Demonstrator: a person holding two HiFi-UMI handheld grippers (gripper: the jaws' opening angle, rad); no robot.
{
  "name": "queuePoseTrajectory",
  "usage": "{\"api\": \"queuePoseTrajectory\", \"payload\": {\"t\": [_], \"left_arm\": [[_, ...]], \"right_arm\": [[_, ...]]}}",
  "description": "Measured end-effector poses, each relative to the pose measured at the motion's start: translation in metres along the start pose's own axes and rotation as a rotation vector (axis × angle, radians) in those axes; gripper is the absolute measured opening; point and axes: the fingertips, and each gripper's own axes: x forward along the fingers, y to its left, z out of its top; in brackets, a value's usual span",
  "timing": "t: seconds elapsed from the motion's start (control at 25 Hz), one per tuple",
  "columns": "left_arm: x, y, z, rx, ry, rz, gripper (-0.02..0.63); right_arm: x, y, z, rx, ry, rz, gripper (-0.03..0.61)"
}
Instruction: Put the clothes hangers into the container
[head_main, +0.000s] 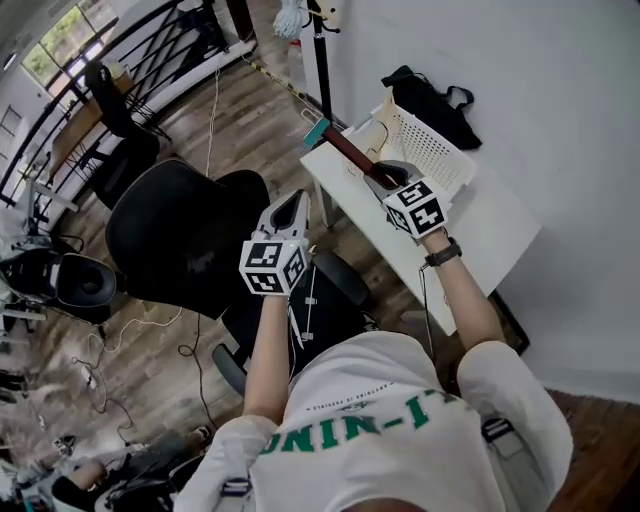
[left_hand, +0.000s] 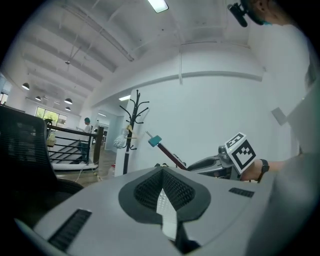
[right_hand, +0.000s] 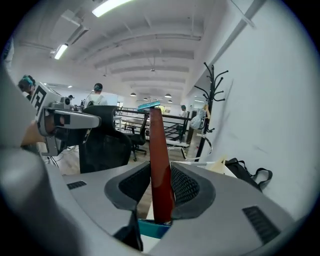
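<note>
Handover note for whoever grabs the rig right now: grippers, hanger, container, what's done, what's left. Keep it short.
Left gripper: shut, empty, off the table, over the black chair.
Right gripper: shut on a dark red hanger with a teal end, held above the edge of the white table, next to the white basket, not in it.
Done: hanger is in hand. The basket's contents can't be made out.
Left: lower this hanger into the basket and release. No other hangers in view.

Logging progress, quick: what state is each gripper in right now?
Left gripper: closed, nothing between its jaws.
Right gripper: closed on the red hanger.
</note>
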Motion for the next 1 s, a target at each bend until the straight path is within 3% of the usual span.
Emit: {"api": "queuePoseTrajectory", "payload": {"t": [0.24,0.4,0.8,1.0], "left_arm": [[0.064,-0.043,-0.004,0.011,0.019,-0.101,0.014],[0.091,-0.066,-0.011,0.014,0.041,-0.149,0.014],[0.133,-0.082,-0.031,0.005,0.081,-0.192,0.014],[0.142,-0.078,-0.034,-0.008,0.088,-0.185,0.014]], "right_arm": [[0.005,-0.080,-0.038,0.088,0.094,-0.056,0.143],[0.010,-0.106,-0.068,0.101,0.228,-0.043,0.143],[0.051,-0.144,-0.145,-0.047,0.564,0.060,0.144],[0.066,-0.134,-0.175,-0.121,0.723,0.191,0.141]]}}
